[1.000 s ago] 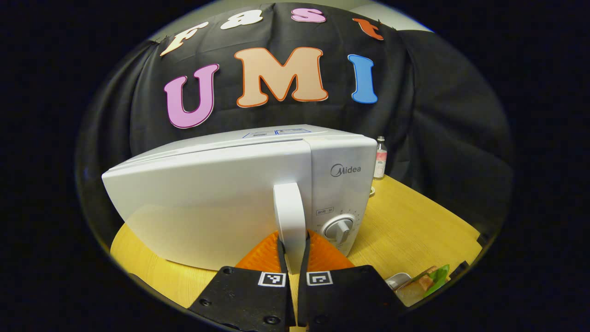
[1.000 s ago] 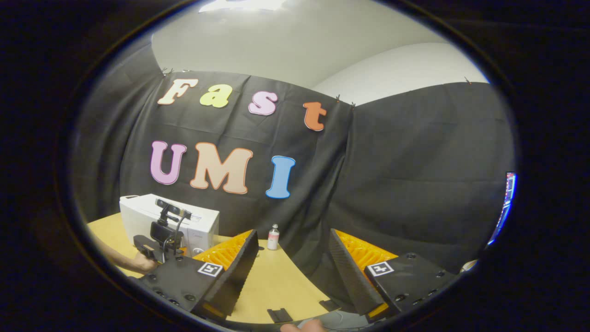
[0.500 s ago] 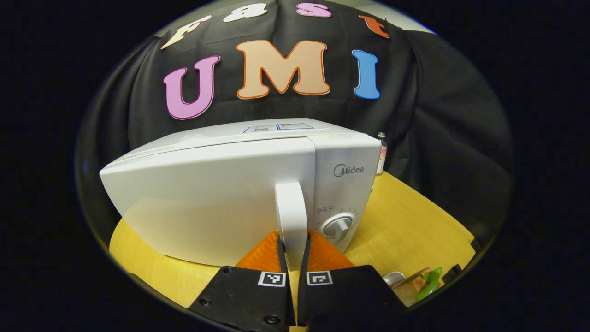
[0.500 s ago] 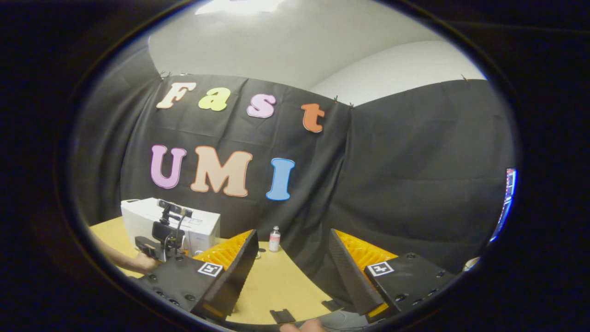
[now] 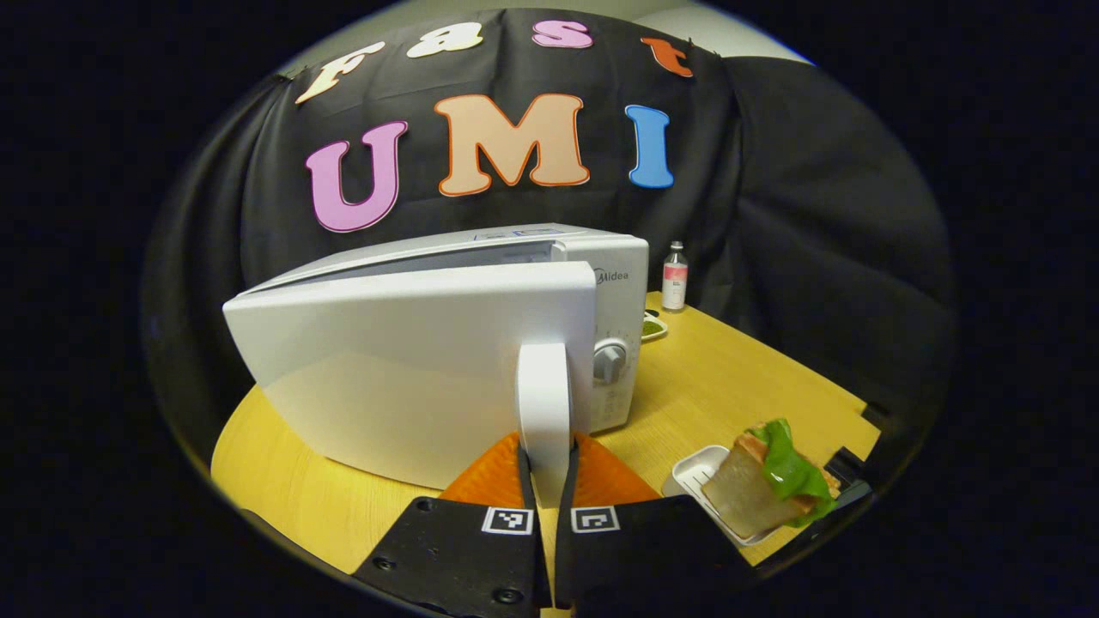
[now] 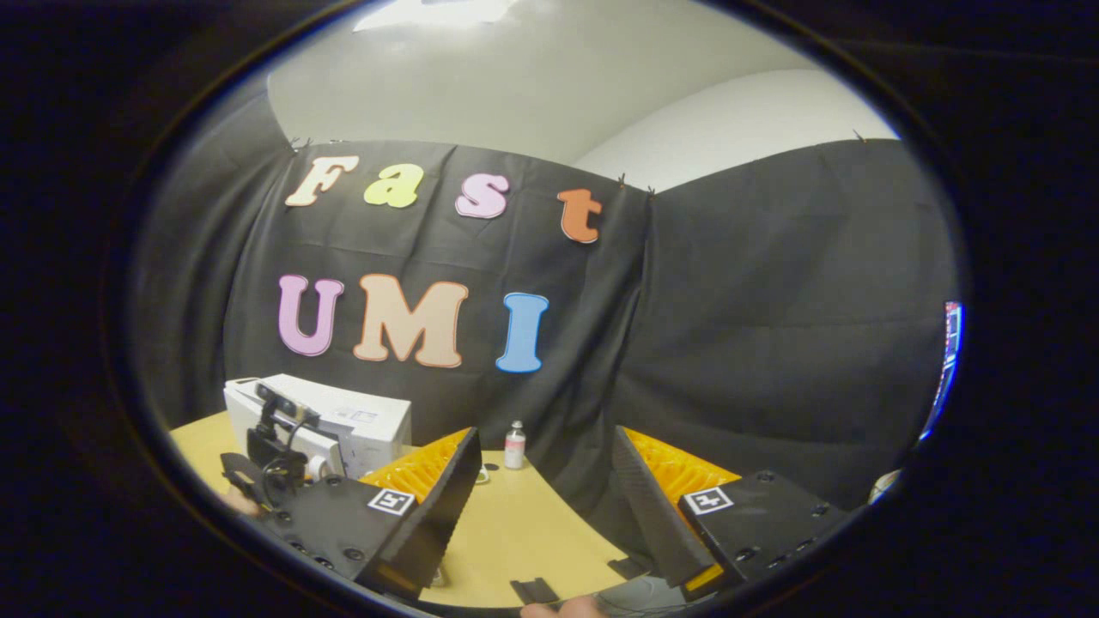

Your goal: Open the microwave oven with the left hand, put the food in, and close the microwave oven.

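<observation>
1. The left gripper [image 5: 544, 481] is pinching the door handle [image 5: 543, 403] of the microwave [image 5: 412, 360] directly ahead, door ajar.
2. The sandwich [image 5: 764, 485] is sitting on a tray [image 5: 694, 472] to its right.
3. The right gripper [image 6: 545, 489] is hanging wide apart, holding nothing.

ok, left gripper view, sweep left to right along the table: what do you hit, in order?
microwave door → door handle, clamped in the left gripper → control knob → small bottle → sandwich on its white tray.
</observation>
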Tool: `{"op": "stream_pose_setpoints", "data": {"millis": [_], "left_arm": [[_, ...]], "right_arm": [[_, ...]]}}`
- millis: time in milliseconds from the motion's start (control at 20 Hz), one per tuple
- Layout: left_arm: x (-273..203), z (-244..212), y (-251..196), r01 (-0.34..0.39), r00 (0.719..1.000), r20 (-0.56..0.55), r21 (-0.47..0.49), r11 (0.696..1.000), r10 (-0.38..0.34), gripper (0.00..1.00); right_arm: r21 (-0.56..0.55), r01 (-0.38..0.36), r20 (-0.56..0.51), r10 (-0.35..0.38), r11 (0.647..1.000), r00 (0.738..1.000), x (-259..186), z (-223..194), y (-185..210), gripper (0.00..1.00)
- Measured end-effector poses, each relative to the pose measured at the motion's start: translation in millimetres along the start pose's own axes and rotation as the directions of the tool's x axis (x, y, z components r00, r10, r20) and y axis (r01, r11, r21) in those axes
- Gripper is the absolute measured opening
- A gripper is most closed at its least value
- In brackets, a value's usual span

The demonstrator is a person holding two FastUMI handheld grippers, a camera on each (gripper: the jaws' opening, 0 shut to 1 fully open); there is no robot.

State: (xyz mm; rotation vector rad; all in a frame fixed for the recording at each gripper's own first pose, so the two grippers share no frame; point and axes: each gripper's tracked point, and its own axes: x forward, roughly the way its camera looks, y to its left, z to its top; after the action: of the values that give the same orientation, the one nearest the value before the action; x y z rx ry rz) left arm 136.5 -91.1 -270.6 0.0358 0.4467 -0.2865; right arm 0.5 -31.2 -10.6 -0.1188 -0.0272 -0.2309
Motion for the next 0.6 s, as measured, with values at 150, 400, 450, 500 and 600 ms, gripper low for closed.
{"op": "stream_pose_setpoints", "data": {"millis": [150,400,450,500,600], "left_arm": [[-39.5,-16.5,10.0,0.02,1.0,-0.02,-0.009,1.0,-0.02,0.02],[-90.8,-38.3,36.7,-0.022,0.999,-0.048,-0.022,1.0,0.021,0.02],[-98.8,-42.0,41.2,-0.025,0.998,-0.058,-0.021,0.999,0.024,0.02],[-105.8,-44.6,46.8,-0.03,0.998,-0.061,-0.021,0.999,0.028,0.02],[-119.7,-50.1,57.4,-0.047,0.997,-0.062,-0.019,0.999,0.045,0.02]], "right_arm": [[-0.004,-0.036,0.002,0.036,0.999,0.999,-3.9,3.5,3.3,0.98],[-0.023,-0.113,-0.007,0.113,0.993,0.994,-3.4,-9.6,3.5,0.97],[-0.023,-0.129,-0.009,0.128,0.991,0.992,-3.6,-10.9,4.5,0.97],[-0.022,-0.142,-0.011,0.142,0.99,0.99,-5.4,-10.4,5.8,0.97],[-0.016,-0.174,-0.014,0.173,0.985,0.985,-9.4,-8.6,9.7,0.97]]}}
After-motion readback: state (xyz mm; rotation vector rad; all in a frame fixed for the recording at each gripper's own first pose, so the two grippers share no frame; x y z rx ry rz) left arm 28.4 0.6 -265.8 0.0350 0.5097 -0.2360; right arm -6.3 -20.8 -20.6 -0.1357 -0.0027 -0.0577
